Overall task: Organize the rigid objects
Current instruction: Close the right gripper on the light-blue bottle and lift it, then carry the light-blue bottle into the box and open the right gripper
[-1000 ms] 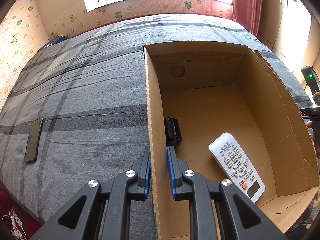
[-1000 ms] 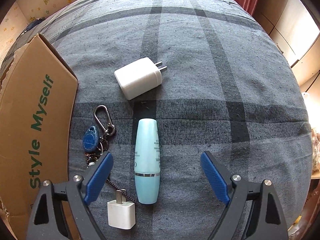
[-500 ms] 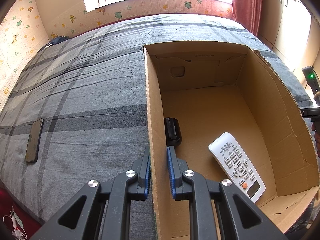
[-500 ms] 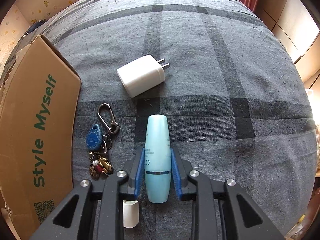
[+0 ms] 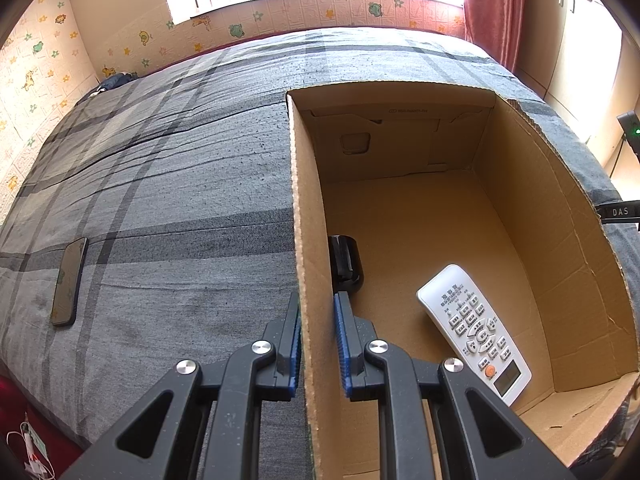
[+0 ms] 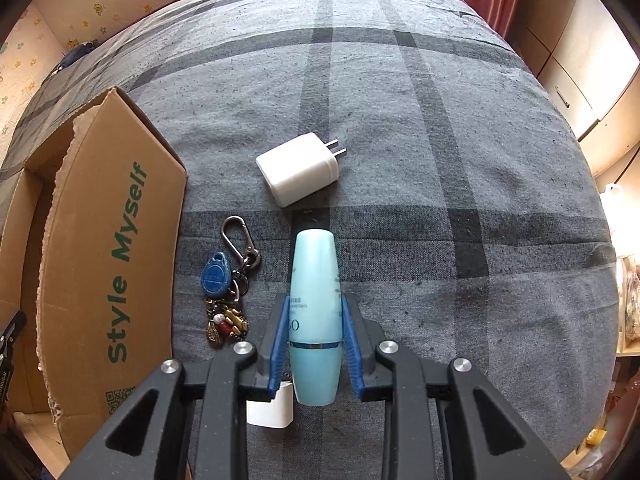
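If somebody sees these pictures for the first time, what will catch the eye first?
First, the pale blue plastic bottle, clamped in the right gripper above the grey checked bedspread. Then the open brown cardboard box, whose wall the left gripper pinches, with a white remote control lying inside.

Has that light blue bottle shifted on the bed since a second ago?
Yes. The light blue bottle, now clamped in the right tongs, has moved away from the keyring, toward the big white charger.

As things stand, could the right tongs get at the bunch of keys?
Probably not yet: the right tongs are shut on the pale blue bottle. The keys lie uncovered on the bedspread just beside them, so the way is free otherwise.
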Available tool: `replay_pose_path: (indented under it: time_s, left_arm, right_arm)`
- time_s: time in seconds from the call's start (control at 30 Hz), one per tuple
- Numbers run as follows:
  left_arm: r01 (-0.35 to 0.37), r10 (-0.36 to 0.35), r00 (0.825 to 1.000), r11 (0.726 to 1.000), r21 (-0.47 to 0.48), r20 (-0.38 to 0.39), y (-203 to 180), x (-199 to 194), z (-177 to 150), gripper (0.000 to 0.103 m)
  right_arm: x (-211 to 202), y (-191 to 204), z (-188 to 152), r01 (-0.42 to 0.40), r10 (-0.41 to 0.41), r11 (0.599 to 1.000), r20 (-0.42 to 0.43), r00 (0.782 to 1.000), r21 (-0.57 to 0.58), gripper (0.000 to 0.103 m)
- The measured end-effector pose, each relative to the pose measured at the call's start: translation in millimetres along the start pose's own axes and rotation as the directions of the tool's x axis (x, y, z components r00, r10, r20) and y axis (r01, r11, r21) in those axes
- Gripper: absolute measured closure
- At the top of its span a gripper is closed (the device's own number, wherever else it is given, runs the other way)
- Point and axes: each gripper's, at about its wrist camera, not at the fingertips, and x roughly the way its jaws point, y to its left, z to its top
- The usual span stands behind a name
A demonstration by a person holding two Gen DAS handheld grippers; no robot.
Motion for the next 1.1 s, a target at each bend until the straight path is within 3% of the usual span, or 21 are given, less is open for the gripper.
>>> replay_pose_path:
  time_s: [0.3,0.57,1.1]
  left_arm:
    - [0.002,-0.002,1.0,1.0,-0.002,0.0,0.1,-0.3,0.5,0.086]
    - [0.004,-0.004,1.0,1.0,-0.003,0.001,0.6,-0.1,0.1,0.086]
    - [0.007,-0.007,1.0,1.0,-0.007,0.0,1.6,0.2,-0.1,0.086]
  right_arm:
    - [-40.7,24.9,7.3,-0.018,0.021,0.998,0.042,0.999,-0.062,0.076]
    - [-74.6,71.8,17.0,-0.054,0.069,0.985,0.085,0.994,-0.161,0.076]
    - [-90.4,155.9,19.0,-0.088,0.125,0.941,0.095,0.988,-0.326,0.076]
